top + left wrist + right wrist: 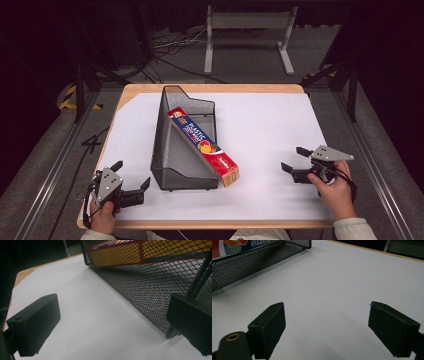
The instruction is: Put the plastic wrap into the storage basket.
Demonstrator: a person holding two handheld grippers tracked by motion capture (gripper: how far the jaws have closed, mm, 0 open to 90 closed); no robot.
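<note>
High view, looking down on a wooden tabletop (295, 89) covered by a white sheet. Near the middle stands a black wire-mesh file holder (172, 150), its tall end far from the person and its low open end nearest them. A long, narrow box of plastic wrap (204, 146) leans slantwise inside it, resting along the holder's right wall, its near end poking out past the low front corner and seeming to touch the sheet. That slant looks like the result of the box being longer than the holder, so it cannot lie flat within.

At the lower left, a hand holds the left claw (131, 182) close to the holder's front left corner, jaws spread apart and gripping nothing. In the left gripper view, one jaw sits just beside the mesh wall, with the box's yellow and red print (117, 255) visible through it; this placing suggests readiness to steady the holder.

At the lower right, the right claw (295, 159) rests well apart from the box, jaws likewise wide and empty, pointed toward it. Right gripper view shows bare white sheet between its jaws, the holder's low rim (262, 255) farther off.
</note>
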